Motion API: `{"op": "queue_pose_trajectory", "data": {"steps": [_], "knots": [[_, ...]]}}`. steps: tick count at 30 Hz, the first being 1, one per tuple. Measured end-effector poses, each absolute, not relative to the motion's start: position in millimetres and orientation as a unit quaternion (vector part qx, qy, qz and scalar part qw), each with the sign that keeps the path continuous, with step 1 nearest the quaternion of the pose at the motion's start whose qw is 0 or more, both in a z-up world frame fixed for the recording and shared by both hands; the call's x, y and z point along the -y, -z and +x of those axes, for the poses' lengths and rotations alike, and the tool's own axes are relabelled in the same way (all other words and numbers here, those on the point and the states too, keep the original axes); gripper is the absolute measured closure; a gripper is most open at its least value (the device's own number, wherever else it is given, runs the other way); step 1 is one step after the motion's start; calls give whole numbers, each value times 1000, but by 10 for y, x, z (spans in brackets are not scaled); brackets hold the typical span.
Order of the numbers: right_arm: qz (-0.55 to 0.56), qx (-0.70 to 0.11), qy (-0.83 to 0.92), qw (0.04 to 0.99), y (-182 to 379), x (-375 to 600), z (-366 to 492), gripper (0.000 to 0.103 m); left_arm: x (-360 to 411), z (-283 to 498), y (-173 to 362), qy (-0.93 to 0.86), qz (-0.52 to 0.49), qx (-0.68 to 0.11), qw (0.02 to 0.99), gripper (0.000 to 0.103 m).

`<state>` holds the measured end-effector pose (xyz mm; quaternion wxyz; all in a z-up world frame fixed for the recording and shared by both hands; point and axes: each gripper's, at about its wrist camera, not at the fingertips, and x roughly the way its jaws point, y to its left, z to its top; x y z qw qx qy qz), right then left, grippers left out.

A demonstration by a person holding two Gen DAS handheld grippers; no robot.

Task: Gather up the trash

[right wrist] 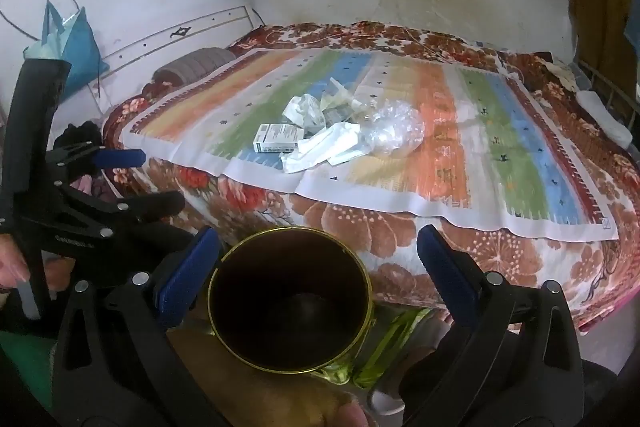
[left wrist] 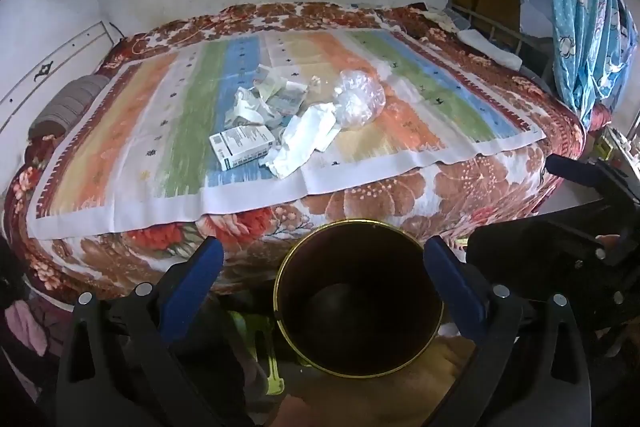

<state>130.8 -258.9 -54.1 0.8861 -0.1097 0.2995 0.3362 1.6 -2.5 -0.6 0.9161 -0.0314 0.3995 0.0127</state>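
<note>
A heap of trash lies mid-bed on a striped cloth [left wrist: 132, 131]: a small white box [left wrist: 242, 146] [right wrist: 279, 137], crumpled white paper [left wrist: 306, 141] [right wrist: 326, 147], a clear plastic bag [left wrist: 360, 99] [right wrist: 394, 129] and more scraps behind. A dark bin with a gold rim [left wrist: 359, 311] [right wrist: 291, 301] stands on the floor at the bed's near side. My left gripper [left wrist: 322, 265] hovers open above the bin, nothing between its blue pads. My right gripper [right wrist: 318, 253] is open too, over the same bin. Each gripper shows at the edge of the other's view.
A floral blanket [left wrist: 460, 195] covers the bed against a white wall. A grey pillow [left wrist: 68, 107] lies at the left end. Clothes hang at the right [left wrist: 580, 7]. A teal bag [right wrist: 74, 43] hangs on the left wall. Green packaging [right wrist: 384, 351] lies beside the bin.
</note>
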Motion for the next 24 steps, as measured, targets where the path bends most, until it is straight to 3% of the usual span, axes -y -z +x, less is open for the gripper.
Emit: {"op": "queue_pose_trajectory", "data": {"steps": [9, 24], "knots": [[-106, -301, -339, 885, 521, 2600, 1343, 9, 160, -27, -18, -14, -10, -369, 929, 6], [-103, -315, -340, 880, 531, 2543, 1298, 9, 46, 15, -12, -6, -48, -390, 919, 6]]}}
